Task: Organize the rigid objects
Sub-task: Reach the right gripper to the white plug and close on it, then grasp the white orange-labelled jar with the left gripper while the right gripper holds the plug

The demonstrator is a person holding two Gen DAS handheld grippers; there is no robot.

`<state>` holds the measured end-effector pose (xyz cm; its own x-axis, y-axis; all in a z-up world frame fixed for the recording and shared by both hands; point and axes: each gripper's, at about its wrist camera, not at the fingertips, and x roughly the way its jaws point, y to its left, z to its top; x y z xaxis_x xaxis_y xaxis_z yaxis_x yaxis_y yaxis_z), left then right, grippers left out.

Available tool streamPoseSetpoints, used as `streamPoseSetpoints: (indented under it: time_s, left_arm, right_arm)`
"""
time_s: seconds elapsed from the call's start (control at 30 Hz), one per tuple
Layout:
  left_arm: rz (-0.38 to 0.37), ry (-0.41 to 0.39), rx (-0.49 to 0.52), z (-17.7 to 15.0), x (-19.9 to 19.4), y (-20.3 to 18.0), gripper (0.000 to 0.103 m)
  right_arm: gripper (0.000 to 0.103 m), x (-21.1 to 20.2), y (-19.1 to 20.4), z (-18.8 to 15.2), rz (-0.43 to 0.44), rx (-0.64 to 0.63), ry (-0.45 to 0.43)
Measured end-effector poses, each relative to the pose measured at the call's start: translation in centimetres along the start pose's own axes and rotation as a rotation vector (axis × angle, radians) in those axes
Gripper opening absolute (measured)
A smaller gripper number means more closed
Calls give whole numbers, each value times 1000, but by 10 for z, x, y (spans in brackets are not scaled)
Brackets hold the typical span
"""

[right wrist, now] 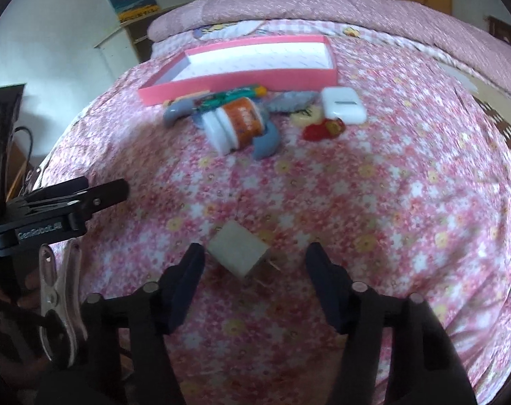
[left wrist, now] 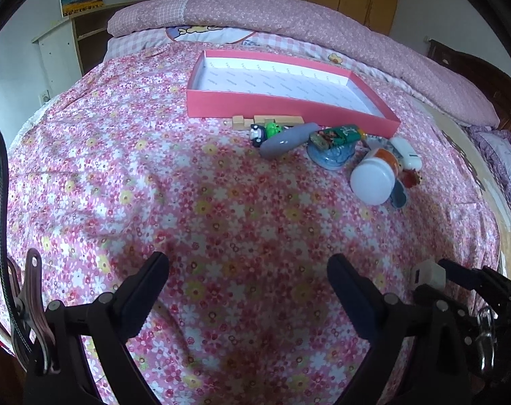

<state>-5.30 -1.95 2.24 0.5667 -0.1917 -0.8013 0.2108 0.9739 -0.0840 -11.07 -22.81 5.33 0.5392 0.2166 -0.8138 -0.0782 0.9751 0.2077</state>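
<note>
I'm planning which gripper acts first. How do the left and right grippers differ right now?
The right gripper has a white plug adapter lying between its fingers; the left gripper has only floral bedsheet between its own. The left one's gap looks wider. Both are open, holding nothing, facing the pink box.

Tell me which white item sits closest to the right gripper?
The small white cube-shaped plug adapter, lying between the right gripper fingers; the white rounded case lies far off.

Left tongs [left wrist: 248,270] spread wide; right tongs [right wrist: 255,260] spread wide.
</note>
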Motion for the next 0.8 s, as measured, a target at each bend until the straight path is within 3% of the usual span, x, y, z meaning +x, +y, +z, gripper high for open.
streamPoseSetpoints:
  time_s: [0.33, 0.57, 0.8]
  left_arm:
    - [-28, -1, 15, -2, 1, -7, 97]
    - [-37, -8, 37, -1, 0, -14, 97]
    - [-62, -27, 83, 4, -1, -30, 97]
  right_arm:
    - [38, 6, 6, -1, 2, -25, -8]
    - [37, 2, 3, -2, 10, -3, -32]
    - [37, -8, -15, 8, -48, 31, -68]
